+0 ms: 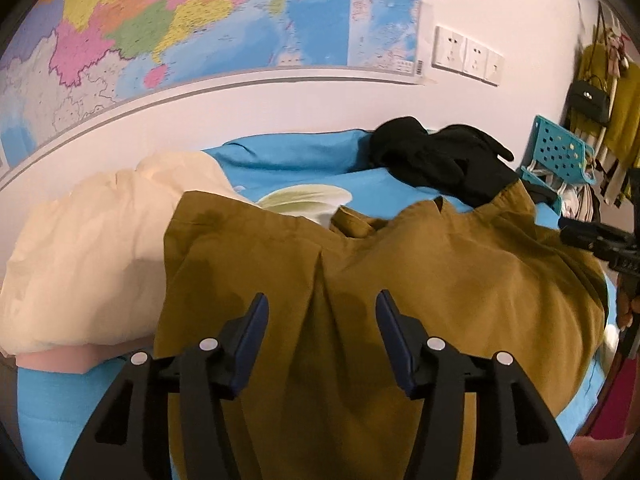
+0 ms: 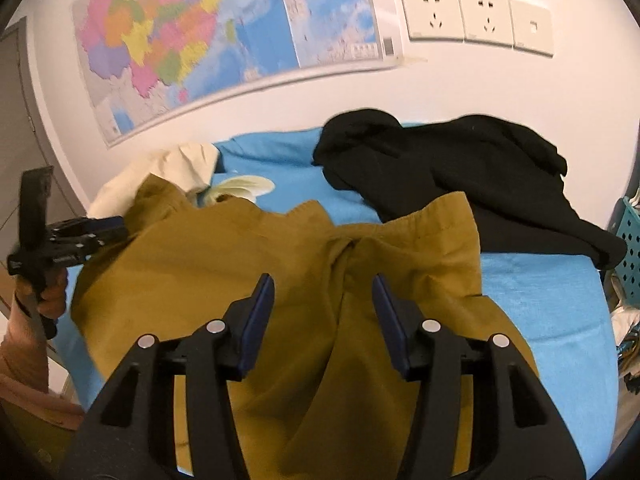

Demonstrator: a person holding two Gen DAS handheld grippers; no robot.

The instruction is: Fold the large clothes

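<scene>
A large mustard-brown garment (image 1: 400, 280) lies spread and creased on the blue bed (image 1: 288, 160); it also shows in the right wrist view (image 2: 248, 256). My left gripper (image 1: 322, 304) is open and empty just above the garment's near part. My right gripper (image 2: 323, 284) is open and empty above a central crease of the garment. The right gripper also shows at the right edge of the left wrist view (image 1: 600, 240), and the left gripper at the left edge of the right wrist view (image 2: 104, 228), beside the garment's edge.
A black garment (image 2: 460, 176) lies crumpled at the far right of the bed. A cream pillow (image 1: 92, 248) lies at the left. A teal perforated basket (image 1: 560, 152) stands by the bed's right end. A wall with a map (image 2: 224, 36) and sockets (image 2: 476, 16) is behind.
</scene>
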